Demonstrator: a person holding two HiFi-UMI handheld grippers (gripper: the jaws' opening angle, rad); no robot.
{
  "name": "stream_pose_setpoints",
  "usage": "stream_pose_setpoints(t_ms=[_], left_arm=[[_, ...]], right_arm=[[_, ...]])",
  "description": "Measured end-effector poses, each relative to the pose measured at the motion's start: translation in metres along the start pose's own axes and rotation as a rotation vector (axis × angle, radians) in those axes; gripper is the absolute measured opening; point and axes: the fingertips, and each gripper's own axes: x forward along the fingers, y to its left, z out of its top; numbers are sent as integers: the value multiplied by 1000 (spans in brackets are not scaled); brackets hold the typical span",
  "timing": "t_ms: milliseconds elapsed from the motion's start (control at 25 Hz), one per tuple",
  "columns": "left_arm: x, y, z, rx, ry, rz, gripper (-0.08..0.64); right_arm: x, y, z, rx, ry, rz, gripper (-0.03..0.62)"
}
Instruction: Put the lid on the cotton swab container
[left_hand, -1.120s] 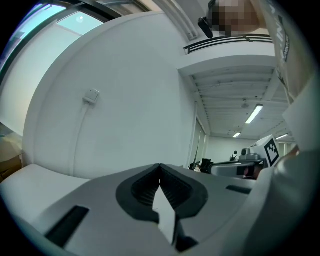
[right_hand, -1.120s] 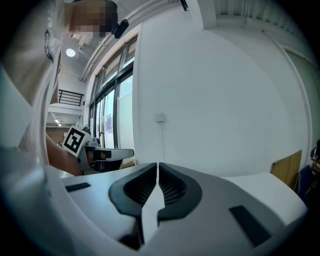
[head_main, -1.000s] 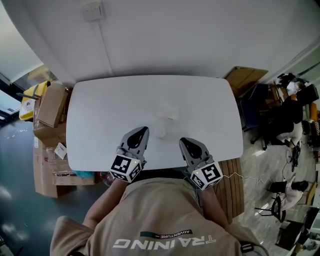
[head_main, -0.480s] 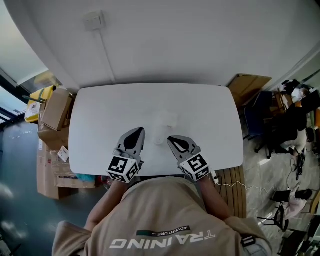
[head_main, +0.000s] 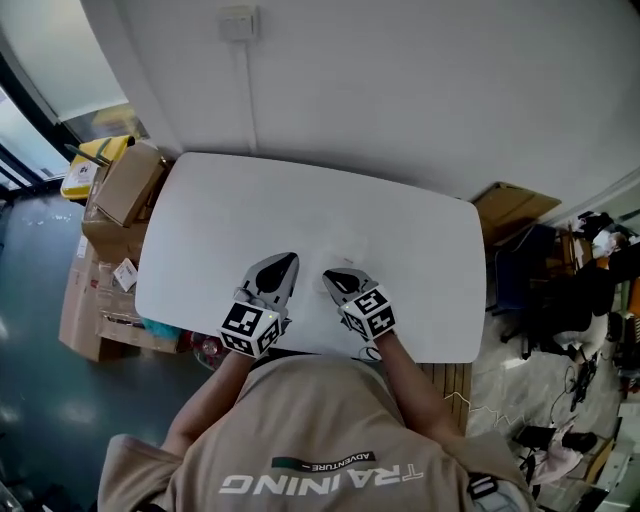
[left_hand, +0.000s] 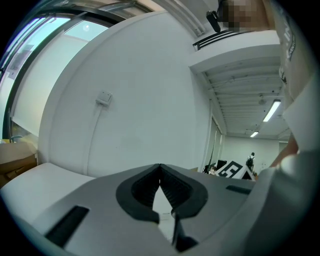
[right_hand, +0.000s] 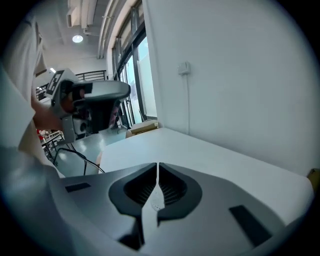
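In the head view, a white table (head_main: 420, 250) is seen against a white wall, and both grippers are held over its near edge. The left gripper (head_main: 288, 262) and the right gripper (head_main: 329, 278) are set side by side, close but apart, tips pointed away from the person. A faint pale shape, taken to be the cotton swab container (head_main: 344, 260), is made out on the table just beyond the right gripper's tips; it is too washed out for the lid to be told from it. Cardboard boxes (head_main: 128, 186) are stacked on the floor at the table's left end.

In the left gripper view, the left gripper (left_hand: 160, 168) is shown with its jaws brought together at the tips, and nothing is held between them; only bare table is seen through the gap below. The marker cube (left_hand: 234, 171) of the other gripper is seen at the right.

In the right gripper view, the right gripper (right_hand: 157, 168) is likewise closed to a thin slit, with nothing gripped. The left gripper (right_hand: 92, 105) is seen at the left, raised above the table
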Motion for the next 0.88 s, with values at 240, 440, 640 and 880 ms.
stream_pose_setpoints(t_ms=[240,440,640,880], left_arm=[[-4,1,-6,6,9,6,14],[-11,2,-11,-4,11,22,14],[-16,5,-17,-13,21,30,14],[-22,1,-21,-12,29,22,14]], right_arm=[[28,-9,-23,46,106,32,26],[38,-8,-46,70,176,34,26],[42,-6,-55,30,212,23,26],[41,2,-65,-3,236,12,26]])
